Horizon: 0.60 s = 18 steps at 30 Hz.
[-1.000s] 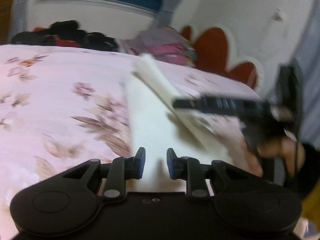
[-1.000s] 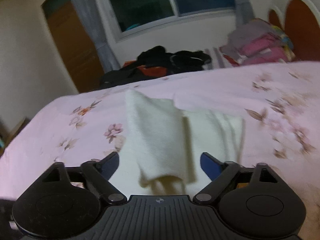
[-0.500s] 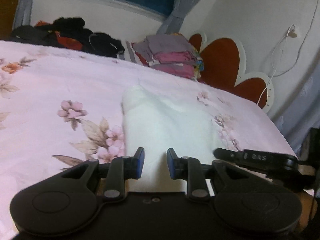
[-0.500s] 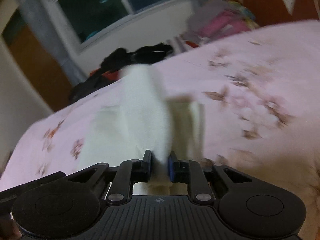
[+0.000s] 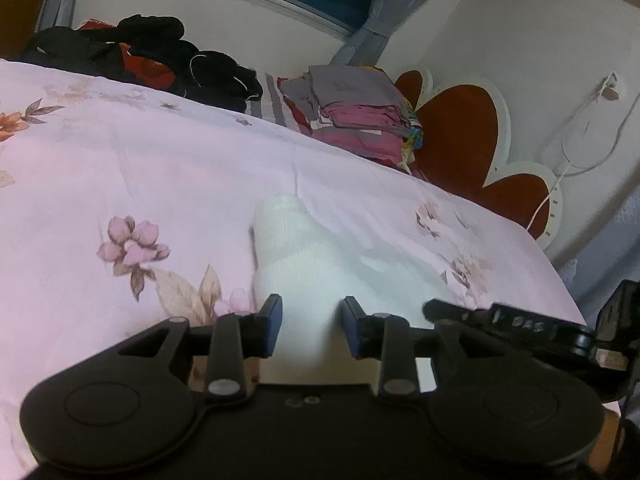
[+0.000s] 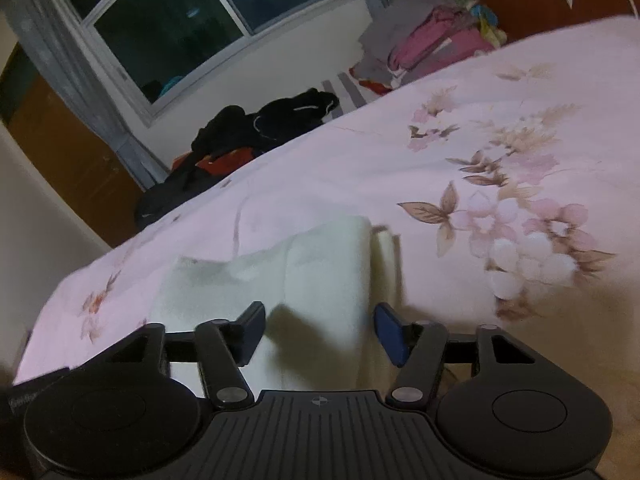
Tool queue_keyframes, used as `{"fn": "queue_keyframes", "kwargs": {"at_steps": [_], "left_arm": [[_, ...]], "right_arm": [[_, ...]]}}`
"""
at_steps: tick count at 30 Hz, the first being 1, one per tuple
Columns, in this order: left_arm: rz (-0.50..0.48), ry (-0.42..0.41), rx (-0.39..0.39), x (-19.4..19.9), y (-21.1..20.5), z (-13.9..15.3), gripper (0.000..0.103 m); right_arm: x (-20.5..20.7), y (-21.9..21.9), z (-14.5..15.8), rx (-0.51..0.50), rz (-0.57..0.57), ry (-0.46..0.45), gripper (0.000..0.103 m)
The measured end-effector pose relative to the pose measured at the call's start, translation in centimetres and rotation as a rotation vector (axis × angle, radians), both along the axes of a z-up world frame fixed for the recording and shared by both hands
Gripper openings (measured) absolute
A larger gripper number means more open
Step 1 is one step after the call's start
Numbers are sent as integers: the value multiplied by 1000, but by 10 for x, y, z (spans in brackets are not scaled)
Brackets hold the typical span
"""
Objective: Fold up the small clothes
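A small white garment (image 5: 304, 256) lies folded on the pink floral bedspread (image 5: 120, 168). In the left wrist view my left gripper (image 5: 310, 328) hovers low over its near end, jaws a little apart with nothing between them. The other gripper (image 5: 520, 326) shows at the right, low over the bed. In the right wrist view the white garment (image 6: 320, 280) lies with a folded flap on top. My right gripper (image 6: 320, 328) is open wide just above its near edge, holding nothing.
A stack of folded grey and pink clothes (image 5: 356, 112) sits at the far side by the red and white headboard (image 5: 472, 140). A pile of black and red clothes (image 5: 140, 56) lies at the far left under the window (image 6: 200, 20).
My right gripper was shut on the lifted white flap half a second ago; now it is open and the flap lies flat on the garment. My left gripper stayed low over the near end.
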State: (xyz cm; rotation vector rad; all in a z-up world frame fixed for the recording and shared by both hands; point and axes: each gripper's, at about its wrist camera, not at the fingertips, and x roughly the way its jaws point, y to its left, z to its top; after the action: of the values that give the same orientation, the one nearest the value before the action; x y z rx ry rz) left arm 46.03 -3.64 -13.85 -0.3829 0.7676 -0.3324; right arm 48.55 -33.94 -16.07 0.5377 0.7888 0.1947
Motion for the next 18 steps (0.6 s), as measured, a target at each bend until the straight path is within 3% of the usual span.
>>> {"fn": "queue_keyframes", "kwargs": {"at_steps": [4,9,15,18], "left_arm": [[14,-4,18,13,-4,0,34],[-2,-15,41,14,-12,-3,35],[1,-4,124,22,-22,-12,38],[-10,-10,116,16,-19,-5,38]], "right_arm": [[4,0,-2,-25,-10,-4,15],[-9,-9,-3,-21,-16,-6,11],[3,-12,-10,-144,-64,-1,12],[-11,-15,-2,-91,-61,-4,12]]}}
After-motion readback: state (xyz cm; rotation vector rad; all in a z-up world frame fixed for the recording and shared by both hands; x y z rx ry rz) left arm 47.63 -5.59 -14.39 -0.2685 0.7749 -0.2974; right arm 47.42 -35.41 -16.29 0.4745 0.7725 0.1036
